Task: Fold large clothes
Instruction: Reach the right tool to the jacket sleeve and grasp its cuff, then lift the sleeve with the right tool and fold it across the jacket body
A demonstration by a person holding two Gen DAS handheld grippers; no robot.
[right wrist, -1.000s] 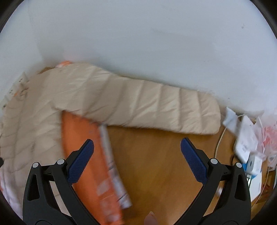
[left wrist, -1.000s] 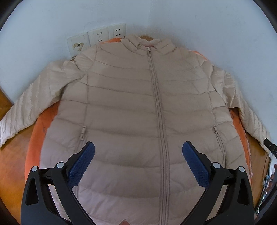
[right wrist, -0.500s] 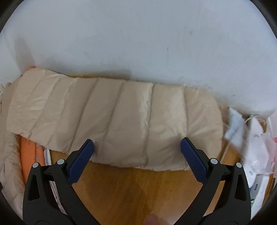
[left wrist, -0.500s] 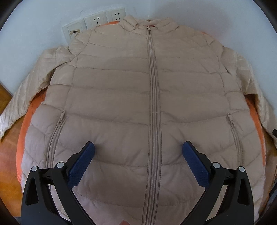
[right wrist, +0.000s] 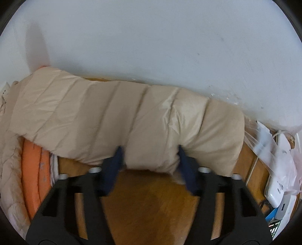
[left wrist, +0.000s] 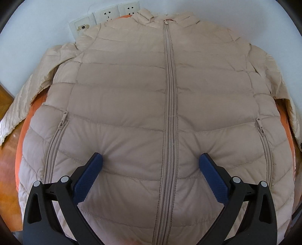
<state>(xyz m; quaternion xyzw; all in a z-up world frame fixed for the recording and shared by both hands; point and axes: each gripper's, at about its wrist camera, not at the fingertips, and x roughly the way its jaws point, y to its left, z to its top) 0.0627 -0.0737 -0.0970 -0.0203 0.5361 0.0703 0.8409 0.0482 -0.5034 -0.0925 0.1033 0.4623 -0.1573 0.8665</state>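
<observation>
Between the right jaws: the sleeve's near edge, with the jaws closing on it.

Under the left gripper (left wrist: 150, 163) a beige padded jacket (left wrist: 122, 105) lies zipped and face up on an orange mat (left wrist: 22, 135); the jaws stand wide apart, their blue pads (left wrist: 88, 177) pressing dents into the jacket's lower front, the zip (left wrist: 170, 120) running up between them, nearer the right-hand pad. Wall sockets (left wrist: 107, 14) sit beyond the collar. The right gripper (right wrist: 150, 162) is blurred; its jaws are narrowing around a bunched fold of the jacket's sleeve (right wrist: 113, 116), which stretches across the wooden table (right wrist: 147, 203) along the white wall (right wrist: 151, 41). Past the cuff, to the right of the jaws, lie white chargers (right wrist: 277, 190) and a plastic bag (right wrist: 264, 143).
</observation>
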